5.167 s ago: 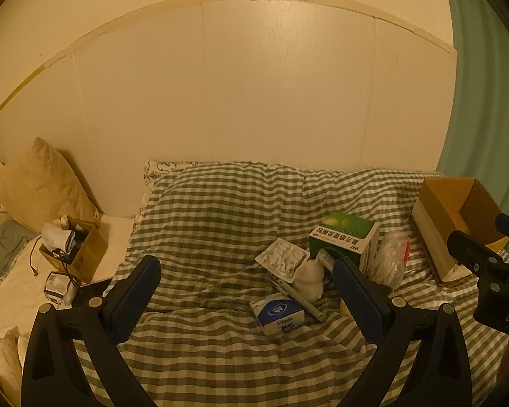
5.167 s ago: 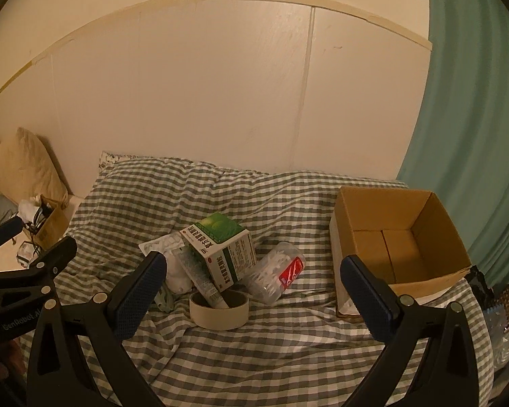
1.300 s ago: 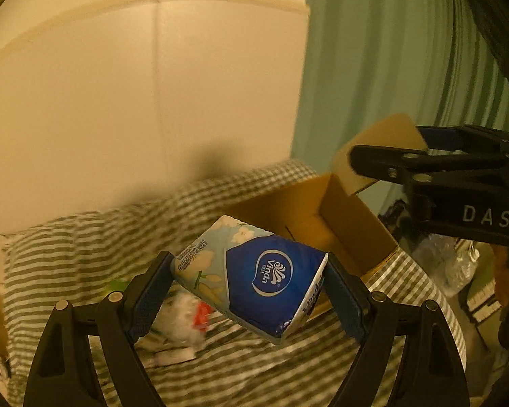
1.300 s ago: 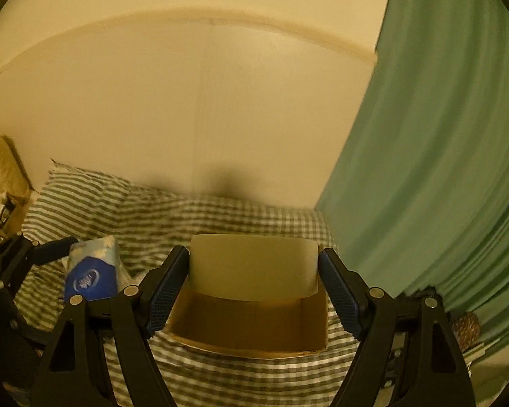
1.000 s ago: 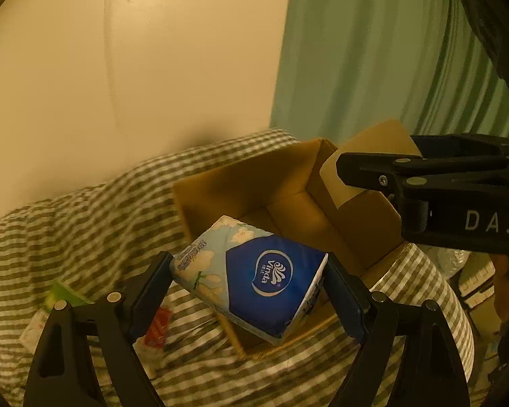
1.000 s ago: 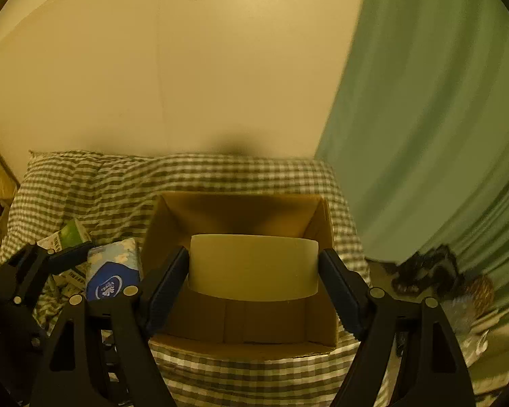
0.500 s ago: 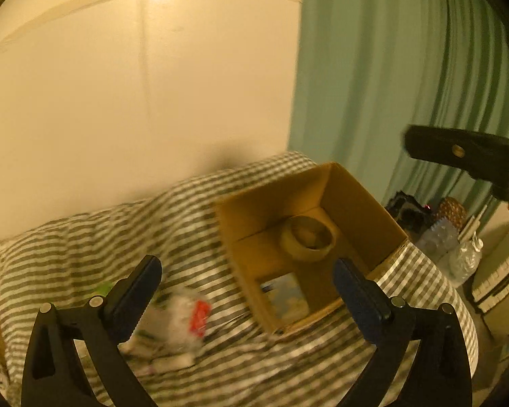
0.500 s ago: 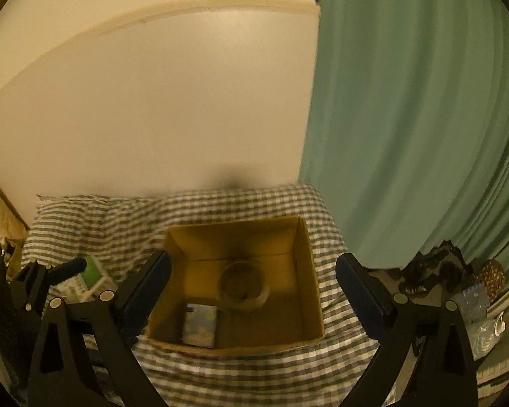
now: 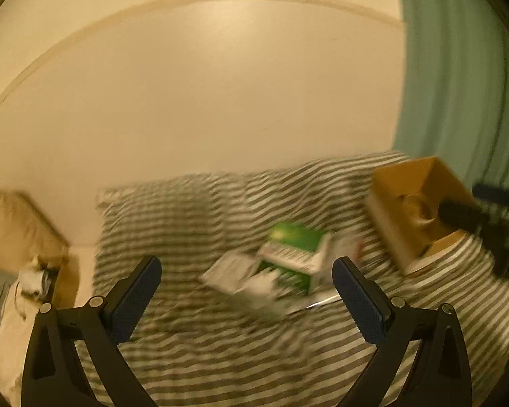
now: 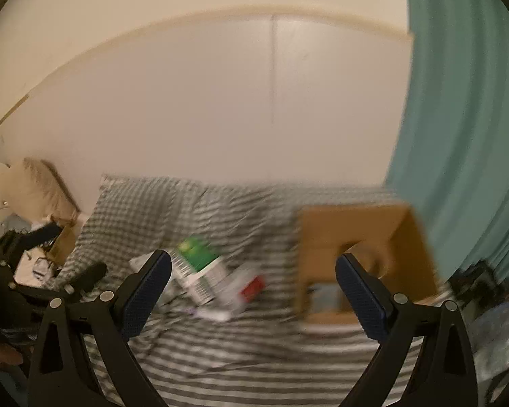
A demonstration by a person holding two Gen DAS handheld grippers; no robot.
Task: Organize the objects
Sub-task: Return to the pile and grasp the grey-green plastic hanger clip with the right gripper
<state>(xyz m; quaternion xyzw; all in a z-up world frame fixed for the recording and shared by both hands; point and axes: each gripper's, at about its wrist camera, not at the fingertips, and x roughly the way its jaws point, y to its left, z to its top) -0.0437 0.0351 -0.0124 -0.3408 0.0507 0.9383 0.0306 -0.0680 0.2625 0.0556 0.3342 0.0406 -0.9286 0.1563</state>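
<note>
Both views are motion-blurred. My left gripper [image 9: 246,271] is open and empty above the checked bedspread [image 9: 193,349]. Just beyond its fingers lie a green and white box [image 9: 295,242] and a pale blister pack [image 9: 227,273]. The cardboard box [image 9: 390,224] sits at the right with a tape roll [image 9: 420,208] inside; my right gripper's fingers [image 9: 465,218] cross in front of it. My right gripper [image 10: 252,264] is open and empty too. It faces the green box [image 10: 200,264], a clear red-labelled container [image 10: 251,286] and the cardboard box [image 10: 356,234], which holds a tissue pack [image 10: 325,296].
A teal curtain [image 10: 465,135] hangs right of the bed, and a pale wall [image 9: 220,101] runs behind it. A pillow [image 9: 27,224] and a small box of clutter [image 9: 40,278] sit at the left. Dark items [image 10: 475,281] lie on the floor at the right.
The tissue pack left my left gripper and the tape roll left my right; both now lie in the cardboard box. Both grippers opened and swung left, back toward the pile.
</note>
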